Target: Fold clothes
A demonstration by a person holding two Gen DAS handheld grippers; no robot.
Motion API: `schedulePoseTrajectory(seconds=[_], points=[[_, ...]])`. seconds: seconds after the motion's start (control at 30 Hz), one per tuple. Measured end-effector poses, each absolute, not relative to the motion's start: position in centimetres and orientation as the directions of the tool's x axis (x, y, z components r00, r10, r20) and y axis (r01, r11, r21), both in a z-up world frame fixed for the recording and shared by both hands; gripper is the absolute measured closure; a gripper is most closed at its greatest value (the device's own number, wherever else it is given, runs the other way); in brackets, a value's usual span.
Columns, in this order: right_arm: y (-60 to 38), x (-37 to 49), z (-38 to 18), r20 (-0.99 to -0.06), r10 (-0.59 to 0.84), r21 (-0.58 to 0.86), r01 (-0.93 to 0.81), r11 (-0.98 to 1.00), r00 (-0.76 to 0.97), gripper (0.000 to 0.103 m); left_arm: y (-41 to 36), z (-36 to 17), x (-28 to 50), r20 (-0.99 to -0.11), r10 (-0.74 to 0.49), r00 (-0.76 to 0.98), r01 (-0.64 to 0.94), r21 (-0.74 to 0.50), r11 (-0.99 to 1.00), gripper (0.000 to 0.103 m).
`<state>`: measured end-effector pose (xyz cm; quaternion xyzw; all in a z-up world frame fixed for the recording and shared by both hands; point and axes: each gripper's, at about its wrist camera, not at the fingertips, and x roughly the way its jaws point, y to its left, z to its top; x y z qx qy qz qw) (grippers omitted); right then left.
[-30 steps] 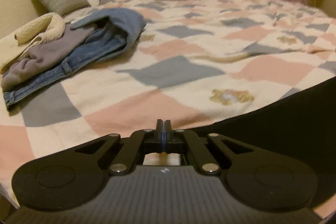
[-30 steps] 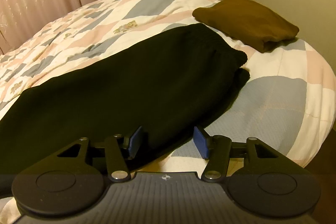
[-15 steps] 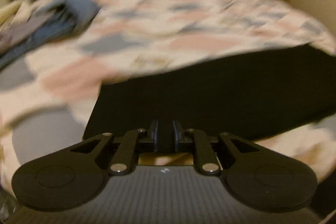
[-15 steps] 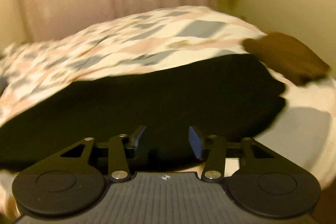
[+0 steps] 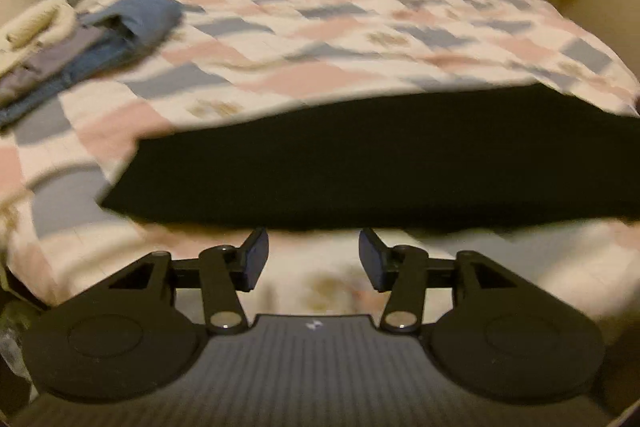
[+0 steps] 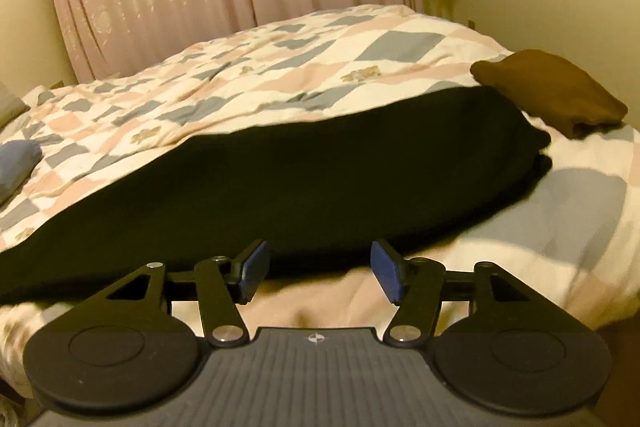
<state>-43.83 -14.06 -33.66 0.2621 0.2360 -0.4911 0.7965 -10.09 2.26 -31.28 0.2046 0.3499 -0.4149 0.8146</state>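
black garment (image 5: 380,167): lies long and flat along the bed's (image 5: 360,39) near edge
left claw (image 5: 313,259): gaping, empty
right claw (image 6: 320,269): gaping, empty
risk: pinching the quilt along with the hem, or only one layer

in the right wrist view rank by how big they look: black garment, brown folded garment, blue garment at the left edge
1. black garment, by far largest
2. brown folded garment
3. blue garment, smallest, though cut off by the frame edge, so unsure

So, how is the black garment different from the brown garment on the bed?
The black garment lies spread out long and flat along the near edge of the bed; the brown garment is a small folded bundle at the far right. The black garment is much larger than the brown one. Both rest on the patchwork quilt, untouched by either gripper.
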Motion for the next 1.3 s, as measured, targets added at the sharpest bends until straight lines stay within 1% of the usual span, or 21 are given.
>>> schedulePoseTrajectory(seconds=[0.13,0.23,0.4,0.57,0.73,0.87,1.03,1.1,1.2,1.3], points=[[-11.3,-44.8,-33.4,-0.631,-0.661,0.190,0.907,0.375,0.406,0.041,2.8,-31.2,-14.2,-0.752,-0.540,0.376,0.842,0.035,0.538,0.057],[-10.2,-45.8,-32.9,-0.614,-0.677,0.190,0.909,0.371,0.405,0.037,3.7,-30.5,-16.4,-0.742,-0.552,0.380,0.852,0.050,0.521,0.052],[-8.2,-47.3,-32.1,-0.585,-0.704,0.190,0.912,0.364,0.403,0.037,5.5,-29.4,-18.5,-0.723,-0.579,0.378,0.864,0.050,0.501,0.052],[-6.4,-48.7,-31.3,-0.556,-0.729,0.190,0.914,0.358,0.400,0.036,6.6,-28.3,-19.1,-0.702,-0.597,0.389,0.866,0.057,0.496,0.050],[-5.8,-48.8,-30.7,-0.547,-0.734,0.184,0.913,0.363,0.402,0.035,7.2,-27.6,-19.3,-0.687,-0.612,0.392,0.868,0.056,0.493,0.046],[-5.8,-48.5,-30.5,-0.545,-0.733,0.184,0.911,0.369,0.407,0.034,6.9,-27.8,-19.0,-0.693,-0.607,0.389,0.869,0.056,0.492,0.046],[-6.9,-47.6,-31.1,-0.572,-0.715,0.177,0.912,0.371,0.402,0.034,5.8,-28.8,-17.6,-0.715,-0.594,0.368,0.867,0.034,0.497,0.045],[-7.4,-47.2,-31.3,-0.583,-0.708,0.174,0.912,0.371,0.399,0.034,6.1,-29.5,-15.9,-0.718,-0.619,0.320,0.867,-0.040,0.496,0.045],[-8.5,-46.5,-32.1,-0.611,-0.688,0.165,0.914,0.371,0.390,0.034,7.6,-30.6,-10.8,-0.688,-0.684,0.242,0.810,-0.245,0.533,0.047],[-9.9,-45.5,-33.2,-0.647,-0.667,0.145,0.919,0.368,0.369,0.034,9.9,-32.1,-3.7,-0.636,-0.733,0.242,0.663,-0.443,0.603,0.052]])
